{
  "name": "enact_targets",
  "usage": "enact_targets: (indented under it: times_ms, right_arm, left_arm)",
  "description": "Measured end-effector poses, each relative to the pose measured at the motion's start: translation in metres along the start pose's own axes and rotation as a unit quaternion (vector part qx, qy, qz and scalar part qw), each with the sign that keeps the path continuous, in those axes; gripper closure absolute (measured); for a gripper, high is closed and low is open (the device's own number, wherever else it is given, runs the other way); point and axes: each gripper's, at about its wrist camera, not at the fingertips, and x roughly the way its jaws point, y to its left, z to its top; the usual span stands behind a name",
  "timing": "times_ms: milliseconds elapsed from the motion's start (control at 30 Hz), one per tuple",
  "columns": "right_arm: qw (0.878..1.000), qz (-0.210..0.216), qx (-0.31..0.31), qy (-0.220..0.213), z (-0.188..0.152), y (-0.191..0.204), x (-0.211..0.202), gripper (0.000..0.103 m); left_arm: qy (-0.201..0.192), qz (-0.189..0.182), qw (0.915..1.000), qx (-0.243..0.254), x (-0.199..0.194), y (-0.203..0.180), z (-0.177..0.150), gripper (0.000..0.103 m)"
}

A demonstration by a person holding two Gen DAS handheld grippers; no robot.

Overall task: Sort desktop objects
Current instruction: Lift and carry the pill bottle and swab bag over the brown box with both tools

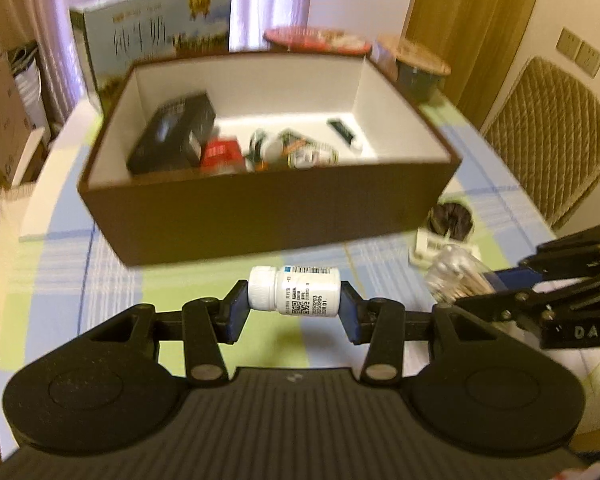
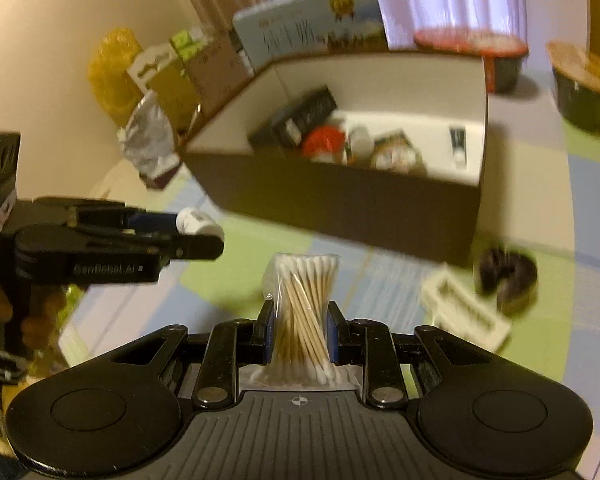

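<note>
The left gripper (image 1: 294, 312), frame centre, pinches a white pill bottle (image 1: 294, 290) lying sideways. The right gripper (image 2: 299, 330) clamps a bagged cotton-swab bundle (image 2: 304, 312). Above both, the brown box (image 1: 268, 216) contains a black carton (image 1: 172, 132), red pack (image 1: 220, 154) and small tube (image 1: 346, 134).

My matt black plastic left gripper (image 1: 294, 312) holds a glossy white plastic pill bottle (image 1: 294, 290); wooden-stemmed cotton swabs (image 2: 304, 312) sit in crinkly clear film.

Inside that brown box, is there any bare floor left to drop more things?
Yes. The open brown cardboard box has bare white floor at its back right, between the small dark tube and the far wall. Its front left is crowded: black carton, red packet, jumbled small packs.
</note>
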Motion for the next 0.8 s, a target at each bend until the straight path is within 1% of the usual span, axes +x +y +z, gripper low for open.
enact_targets:
  times_ms: [133,267,433,600,800]
  right_arm:
    - [0.999,-0.009,-0.011,-0.03,0.03,0.003,-0.006,0.081]
    - [0.998,-0.021,-0.017,-0.055,0.06,0.001,-0.008,0.081]
    - [0.997,-0.043,-0.022,-0.067,0.092,-0.008,-0.001,0.081]
    - [0.996,-0.066,-0.024,-0.059,0.118,-0.025,0.015,0.081]
    - [0.995,-0.093,-0.023,-0.024,0.136,-0.05,0.043,0.081]
  left_arm:
    - [-0.025,-0.01,0.9996,0.004,-0.006,0.005,0.025,0.061]
    - [-0.044,-0.019,0.9987,0.014,-0.004,0.008,0.052,0.061]
    - [-0.051,-0.032,0.998,0.018,0.007,0.012,0.08,0.061]
    - [-0.046,-0.042,0.9976,0.031,0.026,0.015,0.103,0.061]
    - [-0.021,-0.053,0.9979,0.032,0.058,0.021,0.122,0.061]
